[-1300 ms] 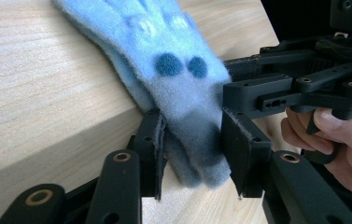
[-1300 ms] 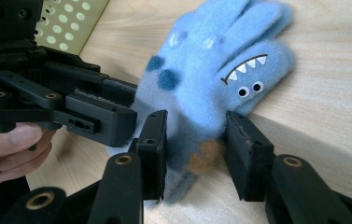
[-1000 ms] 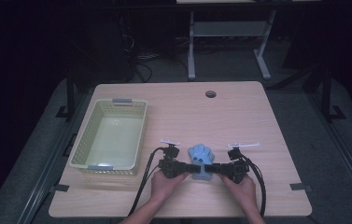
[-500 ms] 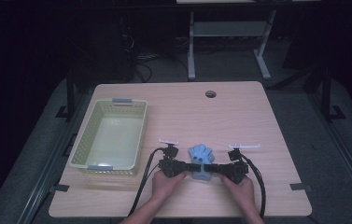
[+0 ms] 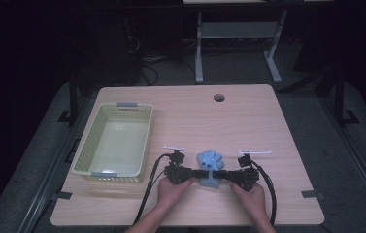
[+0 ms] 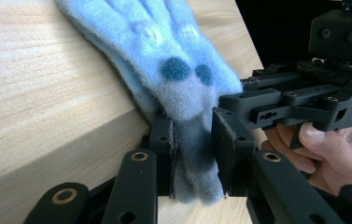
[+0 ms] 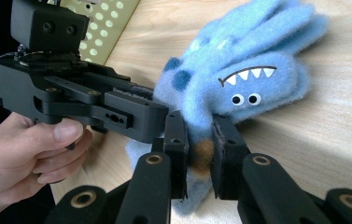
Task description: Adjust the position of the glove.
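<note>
Lying near the table's (image 5: 268, 121) front edge, blue monster sock (image 5: 208, 167) pinched from both sides: left gripper (image 5: 194, 173) and right gripper (image 5: 222, 175), jaws just closing, clamped on its fabric. Pale green basket (image 5: 86, 145) at left, empty.

No legible text, labels or numbers anywhere (none on the basket (image 5: 114, 141) either)

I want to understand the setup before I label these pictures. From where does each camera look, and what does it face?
High view: above the person's side, looking forward and down on the table, basket, both hands.
Left tool view: rides the left tool, jaws pinching the blue plush glove; beyond, the right tool.
Right tool view: rides the right tool, gripping the same glove's cuff; beyond, the left hand.
All three share the glove.
</note>
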Motion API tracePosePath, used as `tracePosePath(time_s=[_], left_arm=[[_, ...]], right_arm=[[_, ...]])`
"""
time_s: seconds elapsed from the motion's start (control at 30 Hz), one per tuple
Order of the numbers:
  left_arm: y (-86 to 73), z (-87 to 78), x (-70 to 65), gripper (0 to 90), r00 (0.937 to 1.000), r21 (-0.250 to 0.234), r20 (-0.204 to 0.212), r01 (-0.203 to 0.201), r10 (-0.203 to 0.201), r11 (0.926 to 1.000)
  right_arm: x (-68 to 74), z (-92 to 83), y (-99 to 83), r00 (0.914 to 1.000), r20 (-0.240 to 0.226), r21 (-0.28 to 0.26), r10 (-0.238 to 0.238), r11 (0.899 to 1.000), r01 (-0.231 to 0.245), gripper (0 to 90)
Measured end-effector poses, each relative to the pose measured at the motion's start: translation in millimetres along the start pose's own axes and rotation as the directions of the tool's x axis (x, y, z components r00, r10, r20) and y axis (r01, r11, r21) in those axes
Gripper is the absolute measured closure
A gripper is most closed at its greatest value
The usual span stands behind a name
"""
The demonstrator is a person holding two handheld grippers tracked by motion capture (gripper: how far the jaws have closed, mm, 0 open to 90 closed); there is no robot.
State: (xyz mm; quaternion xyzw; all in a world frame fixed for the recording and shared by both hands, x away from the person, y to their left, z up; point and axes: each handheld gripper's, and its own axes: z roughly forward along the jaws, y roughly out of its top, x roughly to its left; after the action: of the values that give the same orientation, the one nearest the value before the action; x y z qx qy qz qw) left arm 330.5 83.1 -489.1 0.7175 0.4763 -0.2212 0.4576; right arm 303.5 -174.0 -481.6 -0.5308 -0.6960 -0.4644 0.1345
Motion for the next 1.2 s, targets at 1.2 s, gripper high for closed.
tracePosePath(time_s=[1.2], left_arm=[[4.1,-18.7,-15.9,70.8,0.9966,-0.022,0.057,-0.058,0.059,0.9981]], right_arm=[[25.0,-12.4,0.4,0.9987,-0.015,-0.030,-0.049,0.998,0.049,79.3]])
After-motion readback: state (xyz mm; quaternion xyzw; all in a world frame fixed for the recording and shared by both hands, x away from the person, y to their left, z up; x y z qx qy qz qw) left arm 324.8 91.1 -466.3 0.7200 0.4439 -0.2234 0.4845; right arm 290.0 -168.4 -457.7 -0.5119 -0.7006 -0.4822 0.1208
